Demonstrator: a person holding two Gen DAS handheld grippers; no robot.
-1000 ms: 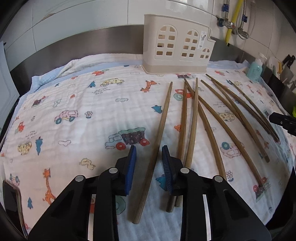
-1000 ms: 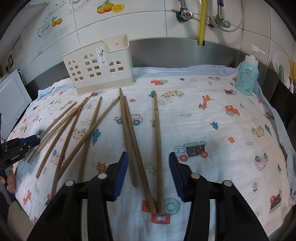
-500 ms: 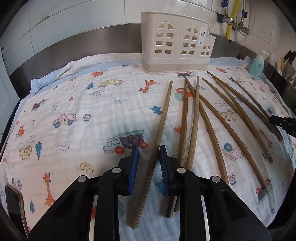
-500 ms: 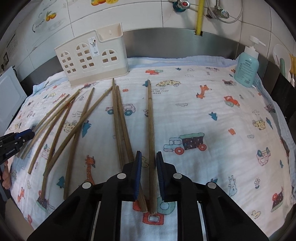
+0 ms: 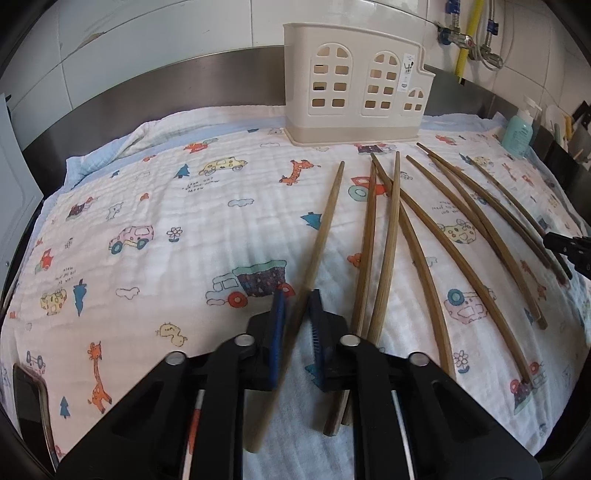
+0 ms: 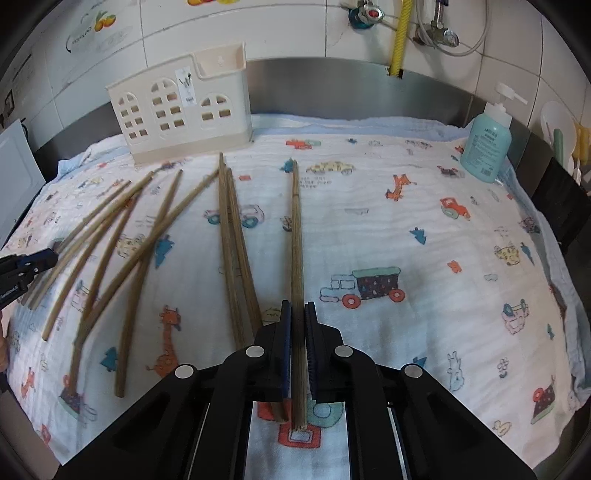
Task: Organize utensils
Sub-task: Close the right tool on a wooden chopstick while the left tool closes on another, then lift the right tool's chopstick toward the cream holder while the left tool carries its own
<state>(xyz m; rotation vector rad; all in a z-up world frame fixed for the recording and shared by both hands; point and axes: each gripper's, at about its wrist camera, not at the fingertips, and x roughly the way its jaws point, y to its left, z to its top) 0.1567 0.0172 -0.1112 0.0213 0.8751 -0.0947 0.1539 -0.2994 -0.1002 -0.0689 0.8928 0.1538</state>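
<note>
The wall (image 6: 295, 33) at the back has shiny white tiles, and one tile has a fruit sticker (image 6: 101, 22) on it. A grey metal strip (image 5: 184, 85) runs along the bottom of the wall. A yellow pipe (image 6: 400, 33) and silver taps (image 6: 436, 33) are on the wall, and soft daylight falls on everything.
</note>
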